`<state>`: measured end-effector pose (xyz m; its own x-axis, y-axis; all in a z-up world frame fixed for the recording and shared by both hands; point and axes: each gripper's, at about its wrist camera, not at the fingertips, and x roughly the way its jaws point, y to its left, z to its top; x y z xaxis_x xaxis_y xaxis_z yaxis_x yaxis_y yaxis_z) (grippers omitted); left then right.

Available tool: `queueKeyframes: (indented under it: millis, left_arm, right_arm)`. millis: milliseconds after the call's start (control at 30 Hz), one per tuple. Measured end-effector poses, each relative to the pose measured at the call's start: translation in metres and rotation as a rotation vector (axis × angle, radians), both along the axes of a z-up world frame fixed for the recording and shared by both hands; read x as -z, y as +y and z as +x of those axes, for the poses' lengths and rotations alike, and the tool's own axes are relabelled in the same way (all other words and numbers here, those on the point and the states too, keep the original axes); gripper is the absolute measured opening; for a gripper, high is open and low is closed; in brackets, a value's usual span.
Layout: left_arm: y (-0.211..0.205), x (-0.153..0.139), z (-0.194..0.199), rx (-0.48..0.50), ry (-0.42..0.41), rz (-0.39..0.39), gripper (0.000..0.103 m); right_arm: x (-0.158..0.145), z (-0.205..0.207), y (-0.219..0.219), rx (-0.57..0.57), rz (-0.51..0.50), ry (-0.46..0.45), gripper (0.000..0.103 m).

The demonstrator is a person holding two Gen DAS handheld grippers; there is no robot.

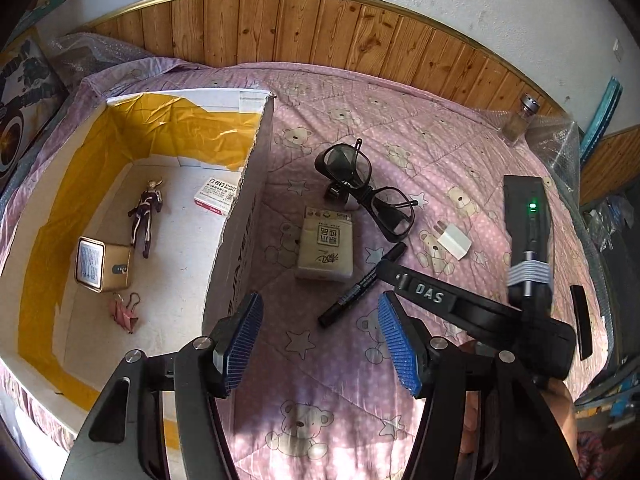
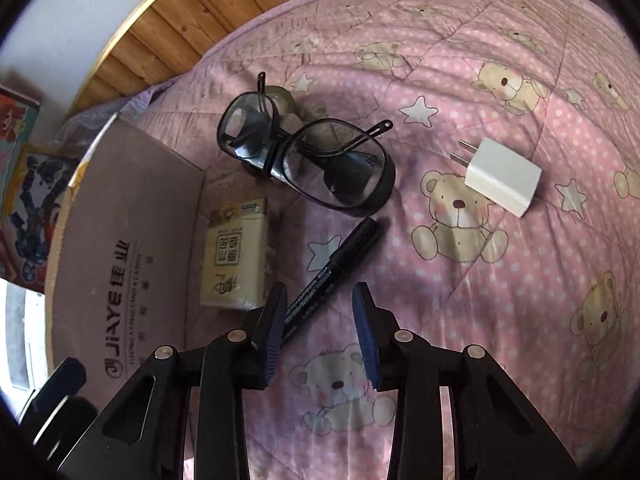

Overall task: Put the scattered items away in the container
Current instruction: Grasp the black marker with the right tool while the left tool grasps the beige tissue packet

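Four loose things lie on the pink bear-print quilt [image 2: 500, 300] beside the cardboard box [image 1: 244, 240]: one black marker [image 2: 336, 268], one pack of tissues [image 2: 236, 256], one pair of dark glasses [image 2: 312, 160] and one white plug [image 2: 500, 176]. Inside the box are four more: one figurine [image 1: 146, 212], one small tin [image 1: 102, 264], one pink clip [image 1: 126, 312] and one red-and-white packet [image 1: 218, 196]. The marker's near end lies between the spread fingers of the right gripper [image 2: 320, 332], close to the left finger. The left gripper [image 1: 320, 344] hangs open and empty above the quilt by the box wall.
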<state>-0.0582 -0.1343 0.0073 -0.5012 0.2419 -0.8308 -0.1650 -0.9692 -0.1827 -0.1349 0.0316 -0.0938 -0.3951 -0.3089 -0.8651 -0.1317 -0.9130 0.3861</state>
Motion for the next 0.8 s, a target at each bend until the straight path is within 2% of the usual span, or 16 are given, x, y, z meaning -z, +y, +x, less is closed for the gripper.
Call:
queueKeyframes:
  millis: [33, 100, 167, 200, 267, 400, 467, 533, 600, 667, 700, 800]
  left_arm:
    - [0.002, 0.0, -0.005, 0.004, -0.001, 0.001, 0.061]
    - [0.007, 0.0, -0.016, 0.009, -0.002, 0.0, 0.061]
    - [0.013, 0.001, -0.026, 0.016, -0.005, -0.006, 0.063]
    - [0.017, 0.003, -0.032, 0.023, -0.01, -0.01, 0.064]
    - [0.026, 0.008, -0.043, 0.042, -0.021, -0.022, 0.064]
    - [0.049, 0.02, -0.058, 0.065, -0.008, -0.11, 0.079]
    - [0.058, 0.024, -0.063, 0.056, 0.006, -0.168, 0.079]
    - [0.062, 0.024, -0.067, 0.041, 0.016, -0.193, 0.079]
    - [0.07, 0.014, -0.062, 0.046, 0.079, -0.233, 0.079]
    - [0.089, 0.006, -0.053, 0.109, 0.173, -0.311, 0.079]
    - [0.096, 0.007, -0.051, 0.142, 0.183, -0.313, 0.079]
    - [0.102, 0.028, -0.064, 0.161, 0.093, -0.287, 0.079]
  right_arm:
    - [0.007, -0.006, -0.004, -0.012, 0.01, -0.013, 0.037]
    - [0.004, -0.011, -0.013, -0.06, 0.082, 0.027, 0.037]
    - [0.002, -0.01, -0.014, -0.096, 0.106, 0.042, 0.028]
    - [0.002, -0.01, -0.009, -0.103, 0.102, 0.045, 0.019]
    - [0.0, -0.004, 0.01, -0.08, 0.077, 0.038, 0.013]
    - [-0.013, 0.015, 0.058, -0.011, 0.037, 0.056, 0.013]
    - [-0.019, 0.026, 0.077, 0.006, 0.035, 0.067, 0.013]
    - [-0.02, 0.035, 0.089, 0.017, 0.03, 0.066, 0.014]
    - [-0.016, 0.041, 0.095, 0.021, 0.035, 0.059, 0.014]
    - [-0.006, 0.043, 0.097, 0.017, 0.027, 0.037, 0.014]
    - [0.0, 0.044, 0.096, 0.015, 0.02, 0.023, 0.014]
    - [0.005, 0.045, 0.09, 0.005, 0.026, 0.04, 0.014]
